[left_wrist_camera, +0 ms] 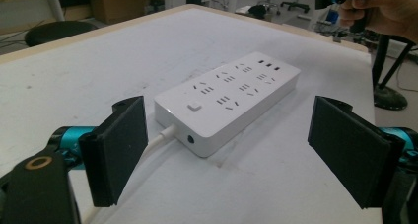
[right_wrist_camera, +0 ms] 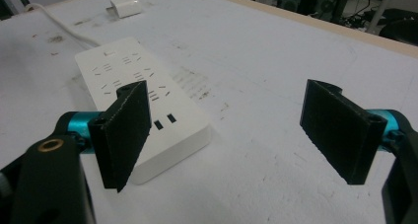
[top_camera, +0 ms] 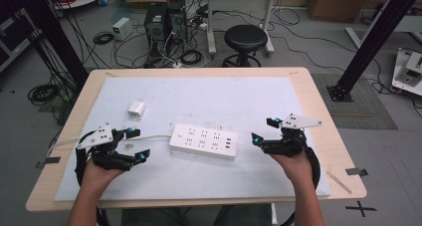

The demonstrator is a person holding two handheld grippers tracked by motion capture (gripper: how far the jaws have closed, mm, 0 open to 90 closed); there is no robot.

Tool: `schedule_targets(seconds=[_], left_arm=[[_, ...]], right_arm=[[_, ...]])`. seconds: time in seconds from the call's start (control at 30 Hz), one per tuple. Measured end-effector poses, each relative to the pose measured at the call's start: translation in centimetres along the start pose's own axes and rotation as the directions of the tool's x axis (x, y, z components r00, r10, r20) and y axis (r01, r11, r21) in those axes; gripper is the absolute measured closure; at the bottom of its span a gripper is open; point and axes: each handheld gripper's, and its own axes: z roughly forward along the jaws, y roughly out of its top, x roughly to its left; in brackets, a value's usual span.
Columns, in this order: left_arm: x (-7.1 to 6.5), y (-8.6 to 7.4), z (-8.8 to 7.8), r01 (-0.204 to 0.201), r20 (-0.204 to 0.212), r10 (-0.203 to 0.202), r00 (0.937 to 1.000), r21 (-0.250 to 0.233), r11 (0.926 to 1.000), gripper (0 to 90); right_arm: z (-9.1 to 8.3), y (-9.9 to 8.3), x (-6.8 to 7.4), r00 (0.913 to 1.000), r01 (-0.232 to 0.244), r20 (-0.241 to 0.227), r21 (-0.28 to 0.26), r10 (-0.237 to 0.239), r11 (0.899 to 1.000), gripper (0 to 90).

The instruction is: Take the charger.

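We read the scene from left to right. The left hand-held gripper (top_camera: 137, 144) rests low over the worktop (top_camera: 308, 94) near its left edge, jaws spread wide with nothing between them; in the left gripper view both pads frame the cable end of the power strip (left_wrist_camera: 229, 98) without touching it. A small white charger plug (top_camera: 136, 109) lies apart from the strip, toward the far left of the worktop, not inserted in any socket. The power strip (top_camera: 204, 141) lies flat at the centre, its white cable (top_camera: 149, 136) running off to the left. The right hand-held gripper (top_camera: 263, 131) sits just right of the strip, jaws likewise fully apart and empty; its view shows the USB end of the strip (right_wrist_camera: 143, 105) close by.

We judge the work not yet begun: neither item is grasped, and all sockets are vacant. What probably remains is picking up the charger plug, steadying the strip and seating the plug.
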Motion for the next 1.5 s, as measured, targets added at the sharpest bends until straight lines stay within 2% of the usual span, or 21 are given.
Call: schedule_targets(seconds=[0.17,0.33,0.47,0.57,0.7,0.73,0.8,0.83,0.87,0.93,1.0,1.03,1.07,1.1,1.13,1.17,1.23,1.27,1.37,1.47,1.5], left_arm=[[0.2,1.1,-0.8,-0.032,-0.030,0.032,0.9990,0.020,0.9993,15.4],[1.6,2.3,-0.7,-0.022,-0.088,0.028,0.9957,0.062,0.9979,15.4],[3.3,3.6,0.1,0.008,-0.175,0.010,0.9845,0.100,0.9950,15.4],[4.5,4.7,0.7,0.041,-0.227,-0.017,0.9738,0.104,0.9937,15.5],[6.4,5.9,1.3,0.081,-0.304,-0.040,0.9517,0.125,0.9888,15.5],[6.9,6.1,1.5,0.086,-0.332,-0.038,0.9424,0.131,0.9876,15.5],[8.0,6.4,1.9,0.110,-0.368,-0.050,0.9283,0.144,0.9834,15.5],[8.0,6.4,1.9,0.110,-0.368,-0.050,0.9283,0.144,0.9834,15.5],[9.5,6.5,2.6,0.135,-0.393,-0.057,0.9178,0.174,0.9754,15.5],[10.6,6.4,3.4,0.161,-0.415,-0.065,0.9076,0.200,0.9665,15.5],[11.5,6.3,4.0,0.173,-0.438,-0.067,0.8965,0.207,0.9629,15.5],[12.1,6.0,4.4,0.202,-0.454,-0.102,0.8849,0.177,0.9632,15.5],[12.4,5.8,4.6,0.214,-0.460,-0.111,0.8808,0.177,0.9608,15.5],[12.8,5.3,5.1,0.241,-0.480,-0.129,0.8679,0.179,0.9540,15.5],[13.1,5.0,5.4,0.254,-0.488,-0.135,0.8624,0.186,0.9490,15.5],[13.6,4.5,5.8,0.274,-0.502,-0.137,0.8539,0.211,0.9381,15.5],[14.1,3.8,6.4,0.289,-0.520,-0.125,0.8451,0.247,0.9249,15.5],[14.3,3.6,6.7,0.296,-0.533,-0.123,0.8372,0.254,0.9207,15.5],[14.8,2.9,7.2,0.301,-0.548,-0.112,0.8293,0.270,0.9145,15.5],[15.2,2.3,7.6,0.318,-0.553,-0.113,0.8255,0.290,0.9024,15.5],[15.2,2.3,7.6,0.318,-0.553,-0.113,0.8255,0.290,0.9024,15.5]], right_arm=[[-0.3,0.0,0.1,1.0000,0.005,-0.001,0.005,-0.005,1.000,20.1],[-0.3,0.1,0.2,1.0000,0.001,0.002,0.000,-0.001,1.000,20.1],[-0.1,0.1,0.5,0.9998,0.006,0.021,0.006,-0.006,1.000,20.1],[0.1,0.2,0.6,0.9998,0.007,0.019,0.009,-0.008,1.000,20.1],[0.2,0.1,1.0,0.9997,0.014,0.018,0.011,-0.014,1.000,20.1],[0.3,0.0,1.2,0.9999,0.008,0.012,0.016,-0.009,1.000,20.1],[0.4,-0.1,1.2,0.9998,0.013,0.012,0.017,-0.013,1.000,20.1],[0.4,-0.1,1.2,0.9998,0.013,0.012,0.017,-0.013,1.000,20.1],[0.4,-0.2,1.4,0.9998,0.012,0.014,0.028,-0.012,1.000,20.1],[0.4,-0.2,1.4,0.9998,0.012,0.013,0.025,-0.013,1.000,20.1],[0.3,-0.2,1.4,0.9997,0.010,0.020,0.024,-0.011,1.000,20.1],[0.3,-0.2,1.4,0.9998,0.009,0.019,0.023,-0.009,1.000,20.1],[0.3,-0.2,1.3,0.9996,0.016,0.022,0.020,-0.016,1.000,20.1],[0.2,-0.2,1.4,0.9996,0.011,0.025,0.023,-0.012,1.000,20.1],[0.2,-0.2,1.4,0.9996,0.003,0.027,0.024,-0.004,1.000,20.1],[0.2,-0.2,1.3,0.9996,0.005,0.027,0.024,-0.006,1.000,20.1],[0.2,-0.3,1.2,0.9995,0.005,0.030,0.023,-0.006,1.000,20.1],[0.2,-0.3,1.2,0.9996,0.002,0.028,0.023,-0.003,1.000,20.1],[0.2,-0.4,1.2,0.9995,0.002,0.030,0.027,-0.003,1.000,20.1],[0.0,-0.6,1.2,0.9993,-0.001,0.037,0.028,0.000,1.000,20.1],[0.0,-0.6,1.2,0.9993,-0.001,0.037,0.028,0.000,1.000,20.1]])
